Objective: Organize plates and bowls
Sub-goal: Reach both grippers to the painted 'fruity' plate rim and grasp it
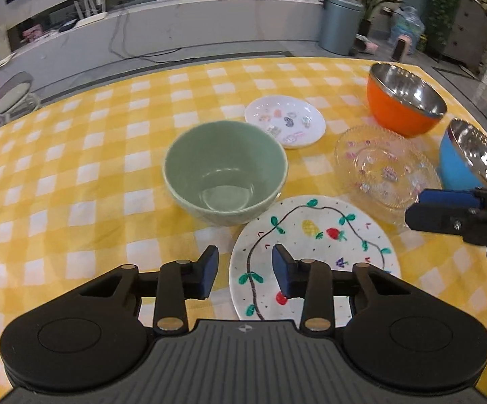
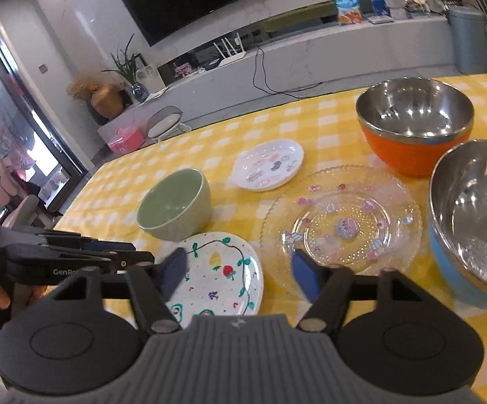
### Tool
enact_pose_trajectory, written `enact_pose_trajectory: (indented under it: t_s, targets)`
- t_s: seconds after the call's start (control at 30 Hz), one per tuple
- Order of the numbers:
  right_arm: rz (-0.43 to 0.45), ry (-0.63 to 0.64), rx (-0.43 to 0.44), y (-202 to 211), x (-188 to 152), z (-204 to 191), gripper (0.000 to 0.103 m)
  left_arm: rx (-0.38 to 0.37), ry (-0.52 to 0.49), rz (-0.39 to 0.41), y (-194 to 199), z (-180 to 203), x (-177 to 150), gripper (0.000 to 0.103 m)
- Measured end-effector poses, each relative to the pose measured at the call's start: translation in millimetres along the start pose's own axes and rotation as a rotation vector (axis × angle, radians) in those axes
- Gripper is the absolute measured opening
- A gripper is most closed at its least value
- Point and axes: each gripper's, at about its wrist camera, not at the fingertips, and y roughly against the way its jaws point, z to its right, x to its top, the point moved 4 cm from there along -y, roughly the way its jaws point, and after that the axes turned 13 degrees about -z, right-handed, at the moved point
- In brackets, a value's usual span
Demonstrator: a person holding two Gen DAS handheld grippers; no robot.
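Over the worktop (image 1: pixel 75 155) your left tool (image 1: pixel 245 274) stood unclenched at the painted plate's (image 1: pixel 314 235) rim. Your right tool (image 2: pixel 240 274) gaped empty. That ceramic looked stiff, slick and breakable; grip its edge.

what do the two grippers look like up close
Both match: the left gripper and right gripper have matte black linkage arms with silver pivot pins, blue pads on the fingers, round black side housings and a ribbed grey centre. White lettering marks the left one's side.

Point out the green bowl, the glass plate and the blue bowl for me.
green bowl (image 1: pixel 225 171): left wrist view, on its inner wall.
glass plate (image 2: pixel 341 225): right wrist view, on its centre.
blue bowl (image 2: pixel 472 208): right wrist view, on its steel inside.
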Motion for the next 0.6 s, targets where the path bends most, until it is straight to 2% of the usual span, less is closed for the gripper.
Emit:
enact_pose_trajectory:
  t_s: [0.07, 0.23, 0.47, 0.6]
  targets:
    - [-0.008, -0.014, 0.022, -7.0, -0.7, 2.3, 0.049, -0.021, 0.015, 0.003, -3.8, -5.2, -2.2, 0.044]
    - [-0.042, -0.049, 0.041, -11.3, -4.9, 8.7, 0.035, -0.063, 0.051, -0.001, -13.6, -15.2, -8.5, 0.043]
    - [-0.038, -0.093, 0.113, -6.5, -8.9, 16.5, 0.031, -0.108, 0.09, 0.025, -17.9, -25.1, -11.5, 0.043]
    - [-0.037, -0.09, 0.114, -4.2, -9.9, 16.6, 0.027, -0.161, 0.106, 0.035, -18.6, -27.5, -9.7, 0.043]
